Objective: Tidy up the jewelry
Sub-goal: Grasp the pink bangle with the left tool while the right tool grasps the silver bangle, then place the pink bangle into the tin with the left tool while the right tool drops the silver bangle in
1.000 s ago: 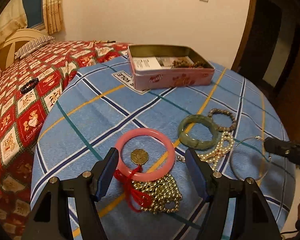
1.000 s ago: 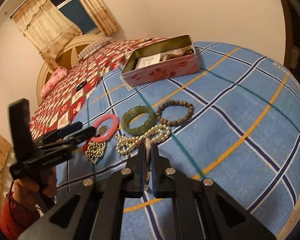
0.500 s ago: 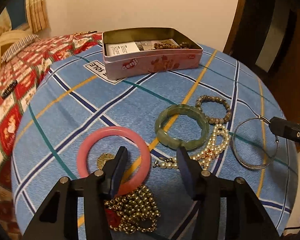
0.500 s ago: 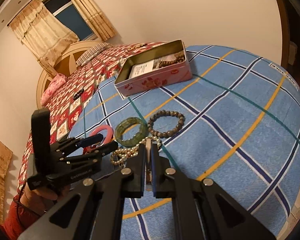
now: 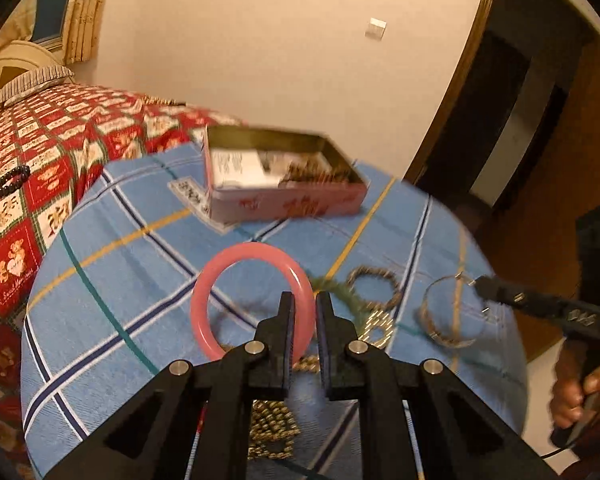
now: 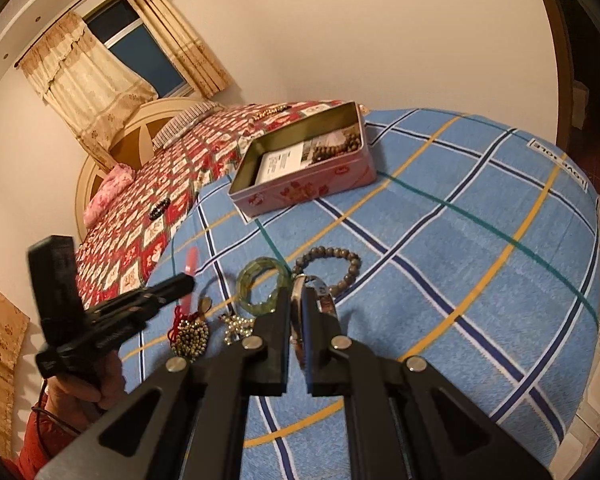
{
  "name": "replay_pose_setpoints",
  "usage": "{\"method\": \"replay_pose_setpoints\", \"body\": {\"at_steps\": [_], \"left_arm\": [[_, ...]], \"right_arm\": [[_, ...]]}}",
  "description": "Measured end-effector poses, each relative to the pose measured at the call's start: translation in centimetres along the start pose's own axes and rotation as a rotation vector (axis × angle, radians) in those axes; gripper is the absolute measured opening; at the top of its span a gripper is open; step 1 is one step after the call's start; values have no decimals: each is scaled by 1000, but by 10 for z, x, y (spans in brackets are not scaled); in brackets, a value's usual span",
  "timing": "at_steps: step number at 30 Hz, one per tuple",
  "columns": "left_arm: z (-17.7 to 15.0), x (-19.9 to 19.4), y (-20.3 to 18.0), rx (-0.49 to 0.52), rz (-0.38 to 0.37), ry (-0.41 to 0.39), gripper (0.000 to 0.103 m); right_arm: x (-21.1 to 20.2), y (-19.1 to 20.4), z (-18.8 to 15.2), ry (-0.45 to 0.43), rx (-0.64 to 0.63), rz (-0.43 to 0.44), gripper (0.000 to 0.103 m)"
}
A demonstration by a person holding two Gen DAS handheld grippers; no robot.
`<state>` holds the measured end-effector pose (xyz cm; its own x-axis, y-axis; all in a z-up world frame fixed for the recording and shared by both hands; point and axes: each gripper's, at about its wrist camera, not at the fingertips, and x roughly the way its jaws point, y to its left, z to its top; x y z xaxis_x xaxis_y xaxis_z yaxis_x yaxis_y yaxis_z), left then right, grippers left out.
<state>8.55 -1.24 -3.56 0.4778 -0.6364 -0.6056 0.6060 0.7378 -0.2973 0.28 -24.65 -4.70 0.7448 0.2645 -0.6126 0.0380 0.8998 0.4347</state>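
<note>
Left wrist view shows the left tool (image 5: pixel 303 306) clenched on the rim of a smooth pink bangle (image 5: pixel 253 300), which stands lifted and upright above the blue plaid cloth of the worktop (image 5: pixel 132 280). Under that tool lies a heap of small gold beads (image 5: pixel 272 428). Farther back stands an open pink rectangular tin (image 5: pixel 284 178) with a white card and dark beads inside, blurred by motion. To the right lie a brown bead bracelet (image 5: pixel 374 289) and part of a green stone bangle (image 5: pixel 342 296), which are also blurred.

At the right edge the right tool (image 5: pixel 480 286) is pinched shut on a thin silver hoop bangle (image 5: pixel 452 312), held just above the cloth. Right wrist view confirms it: the fingers (image 6: pixel 278 320) press the silver band (image 6: pixel 318 292) between them. Ahead of them the green stone bangle (image 6: pixel 264 286) and the brown bead bracelet (image 6: pixel 328 270) lie flat, close beside each other; whether they touch is unclear. A pearl strand (image 6: pixel 236 326) and the gold bead heap (image 6: pixel 190 338) with red cord sit to the left. The pink tin (image 6: pixel 304 168) stands well beyond, near a bed with a red patterned quilt (image 6: pixel 172 200) on which a dark bead bracelet (image 6: pixel 159 208) lies.
</note>
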Motion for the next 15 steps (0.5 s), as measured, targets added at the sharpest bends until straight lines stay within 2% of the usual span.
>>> {"method": "replay_pose_setpoints", "body": {"at_steps": [6, 9, 15], "left_arm": [[20, -16, -10, 2, -51, -95, 10], [31, -16, -12, 19, -48, -122, 10], [64, -1, -11, 53, -34, -155, 10]], "right_arm": [[-5, 1, 11, -26, 4, 5, 8], [-8, 2, 23, -45, 1, 23, 8], [-2, 14, 73, -121, -28, 90, 7]]}}
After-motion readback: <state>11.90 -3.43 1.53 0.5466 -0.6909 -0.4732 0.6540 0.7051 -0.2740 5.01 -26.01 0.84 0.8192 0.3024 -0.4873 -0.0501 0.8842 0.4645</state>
